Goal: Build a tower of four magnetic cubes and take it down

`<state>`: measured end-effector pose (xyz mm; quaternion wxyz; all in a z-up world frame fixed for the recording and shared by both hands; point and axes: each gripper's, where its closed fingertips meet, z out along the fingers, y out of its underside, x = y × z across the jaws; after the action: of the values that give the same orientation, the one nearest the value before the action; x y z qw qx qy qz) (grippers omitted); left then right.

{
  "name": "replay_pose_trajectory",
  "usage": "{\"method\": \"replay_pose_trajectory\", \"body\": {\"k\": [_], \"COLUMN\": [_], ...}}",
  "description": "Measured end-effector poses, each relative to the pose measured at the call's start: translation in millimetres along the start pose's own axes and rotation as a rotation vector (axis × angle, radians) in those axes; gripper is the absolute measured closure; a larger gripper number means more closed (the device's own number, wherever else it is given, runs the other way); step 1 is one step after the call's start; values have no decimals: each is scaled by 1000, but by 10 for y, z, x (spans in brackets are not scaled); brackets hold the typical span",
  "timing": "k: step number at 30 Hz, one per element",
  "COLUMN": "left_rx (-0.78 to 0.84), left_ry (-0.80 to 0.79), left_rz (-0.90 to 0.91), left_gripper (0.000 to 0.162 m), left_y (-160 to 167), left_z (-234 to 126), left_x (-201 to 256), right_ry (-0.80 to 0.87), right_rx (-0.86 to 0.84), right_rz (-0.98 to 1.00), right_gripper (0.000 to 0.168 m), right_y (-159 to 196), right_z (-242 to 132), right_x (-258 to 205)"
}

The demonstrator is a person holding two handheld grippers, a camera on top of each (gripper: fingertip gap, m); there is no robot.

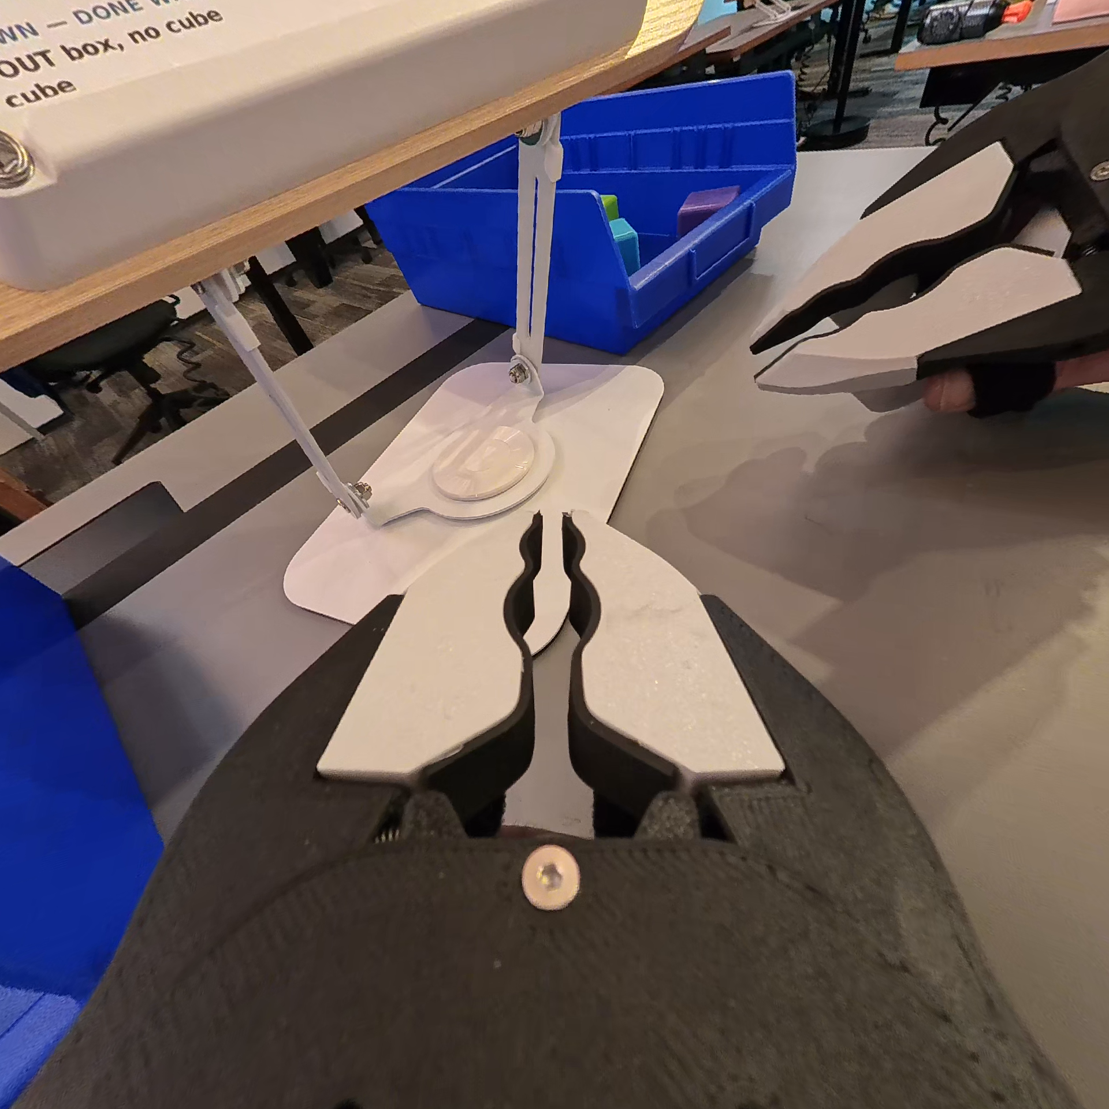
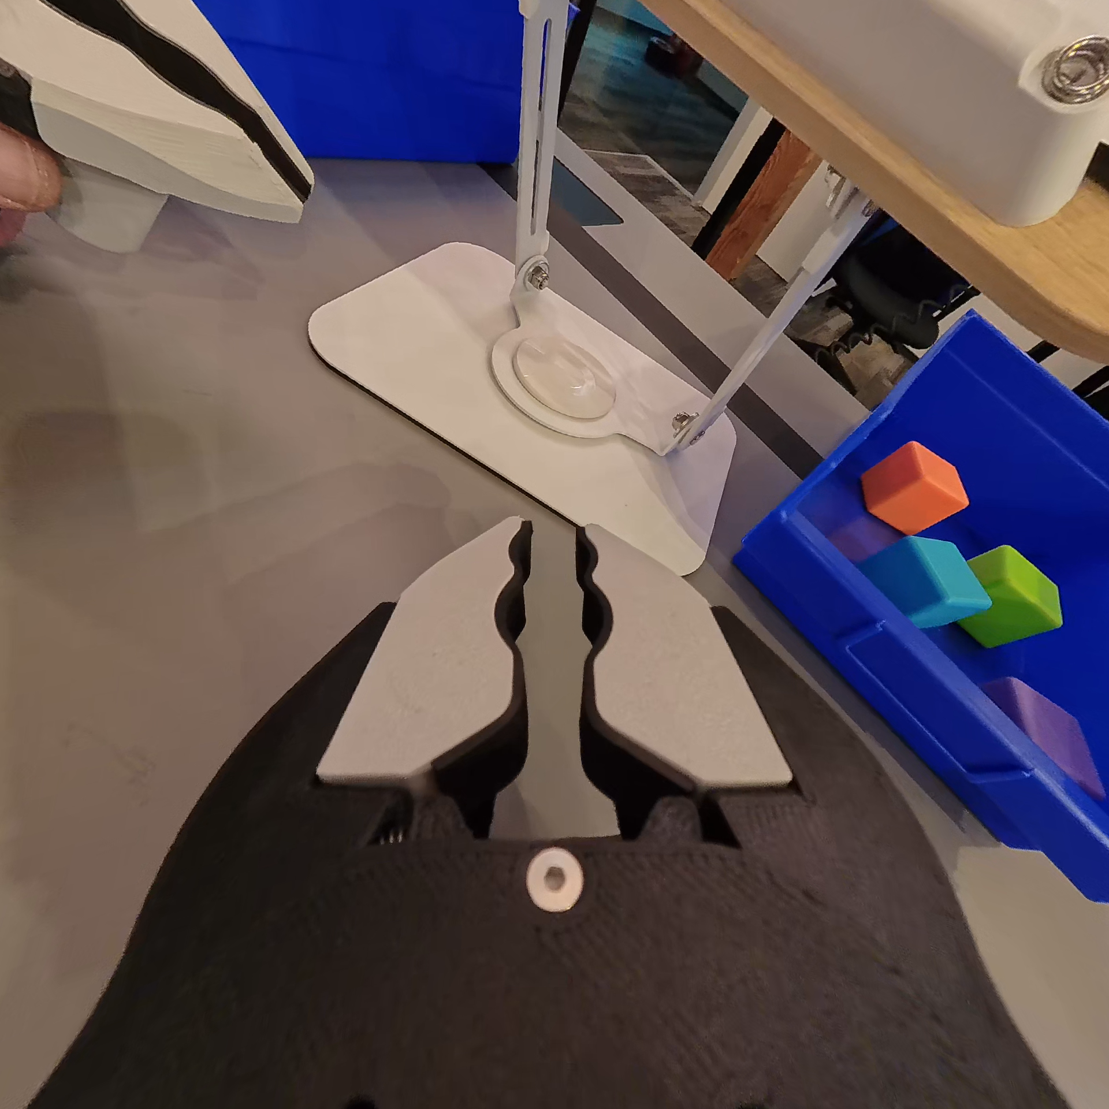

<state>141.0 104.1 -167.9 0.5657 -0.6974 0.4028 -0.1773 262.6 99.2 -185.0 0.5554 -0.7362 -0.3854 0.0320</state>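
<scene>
Left wrist view: left claw, nearly closed and empty, over the white plate on the worktop; cubes lie in the blue bin. Right wrist view: right claw, slightly parted, empty, near that plate; orange cube, teal cube, green cube and purple cube sit in the bin. No tower stands; probably the next move is to widen a claw and reach into the bin.
</scene>
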Motion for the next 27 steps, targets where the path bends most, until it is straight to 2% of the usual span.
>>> {"method": "replay_pose_trajectory", "body": {"k": [27], "left_rx": [0], "left_ry": [-8], "left_rz": [6], "left_gripper": [155], "left_y": [1], "left_z": [2], "left_x": [-6], "right_ry": [12], "right_rx": [7], "right_rz": [-5], "right_gripper": [150], "right_y": [-17], "right_z": [-9], "right_x": [19]}}
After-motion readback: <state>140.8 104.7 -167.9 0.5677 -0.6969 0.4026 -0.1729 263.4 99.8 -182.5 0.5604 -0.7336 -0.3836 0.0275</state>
